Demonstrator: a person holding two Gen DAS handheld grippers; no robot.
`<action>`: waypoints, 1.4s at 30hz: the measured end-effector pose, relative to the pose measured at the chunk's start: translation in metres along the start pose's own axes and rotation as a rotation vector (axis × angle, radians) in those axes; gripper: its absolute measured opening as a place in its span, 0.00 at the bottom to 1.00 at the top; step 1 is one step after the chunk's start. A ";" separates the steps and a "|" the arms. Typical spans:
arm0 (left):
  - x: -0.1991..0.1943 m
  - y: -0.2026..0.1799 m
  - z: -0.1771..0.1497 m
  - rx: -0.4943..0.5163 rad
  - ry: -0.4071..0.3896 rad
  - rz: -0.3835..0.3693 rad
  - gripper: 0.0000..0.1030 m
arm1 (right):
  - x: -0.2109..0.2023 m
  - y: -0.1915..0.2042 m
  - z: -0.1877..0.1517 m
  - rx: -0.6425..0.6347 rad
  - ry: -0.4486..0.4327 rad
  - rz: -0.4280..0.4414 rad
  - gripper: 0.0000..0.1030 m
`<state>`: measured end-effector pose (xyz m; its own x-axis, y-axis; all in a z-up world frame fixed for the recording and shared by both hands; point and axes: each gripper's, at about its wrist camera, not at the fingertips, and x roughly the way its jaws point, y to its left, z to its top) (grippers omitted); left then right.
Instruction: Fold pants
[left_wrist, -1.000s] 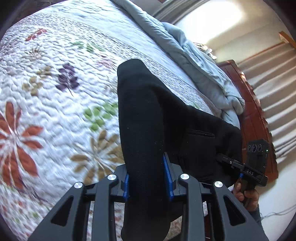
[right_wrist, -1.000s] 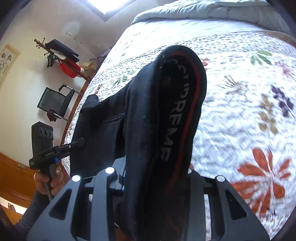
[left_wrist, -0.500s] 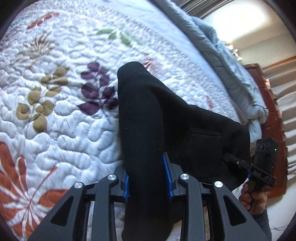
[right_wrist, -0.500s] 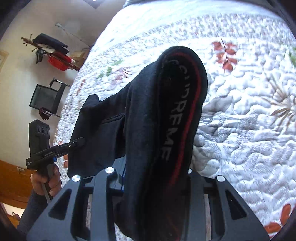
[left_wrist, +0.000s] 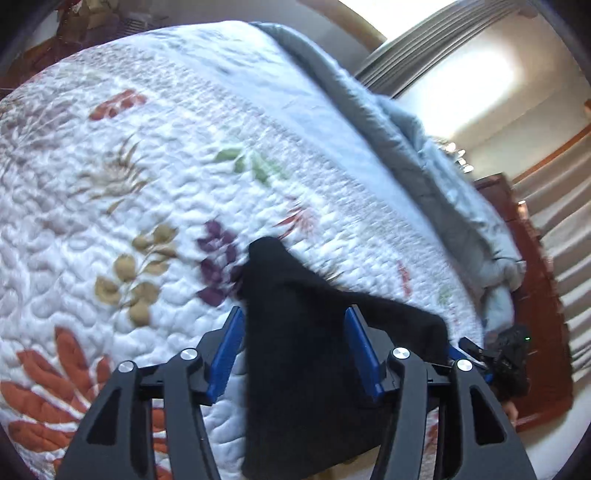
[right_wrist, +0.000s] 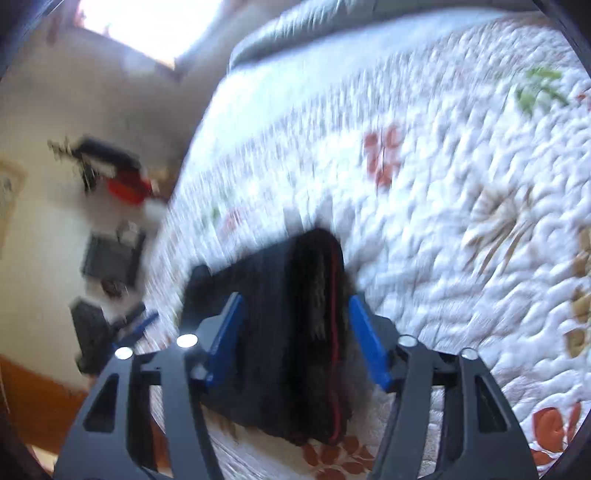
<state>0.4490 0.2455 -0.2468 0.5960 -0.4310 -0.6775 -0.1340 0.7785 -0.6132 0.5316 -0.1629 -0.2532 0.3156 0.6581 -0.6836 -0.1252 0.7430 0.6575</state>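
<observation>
Opened since half a second ago: both pairs of fingers, then clamped on black cloth, now spread wide with the fabric loose between them. Dropped too, the black pants (left_wrist: 295, 350), now lying on the floral quilt (left_wrist: 110, 192) instead of hanging up in front of the lenses.

Nearest in the left wrist view, left gripper (left_wrist: 293, 354) wide, blue pads clear of the cloth on either side. Just beyond, a bunched peak of the pants standing up off the quilt, not yet flat. Off to the right edge, the other handheld gripper at the far corner of the garment, blurred.

Nearest in the right wrist view, right gripper (right_wrist: 295, 339) likewise wide, straddling the waistband end of the pants (right_wrist: 291, 332), with a red stripe (right_wrist: 334, 350) running along the band. Heavy motion blur here, so fine detail not readable. Farther back, a grey-blue comforter (left_wrist: 424, 155) heaped along the far side of the bed, then curtains and a wooden bed frame.

Judged as the release after laying a fold. Worth doing well: back straight out along the finger line so neither pad snags and drags the top layer; check both ends lie square to each other; press down the raised peak before taking the next fold, otherwise a lumpy, skewed stack likely.
</observation>
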 end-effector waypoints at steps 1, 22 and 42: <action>0.002 -0.006 0.006 0.005 0.000 -0.047 0.55 | -0.006 0.006 0.006 0.000 -0.028 0.028 0.53; 0.018 -0.006 -0.004 -0.005 -0.009 -0.022 0.73 | 0.015 0.023 -0.013 -0.018 0.031 0.185 0.28; -0.114 -0.010 -0.149 0.022 -0.027 0.091 0.88 | -0.099 0.053 -0.150 0.009 -0.082 0.041 0.77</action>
<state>0.2647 0.2188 -0.2234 0.6034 -0.3460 -0.7184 -0.1711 0.8238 -0.5405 0.3528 -0.1703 -0.1981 0.3863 0.6757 -0.6279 -0.1309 0.7140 0.6878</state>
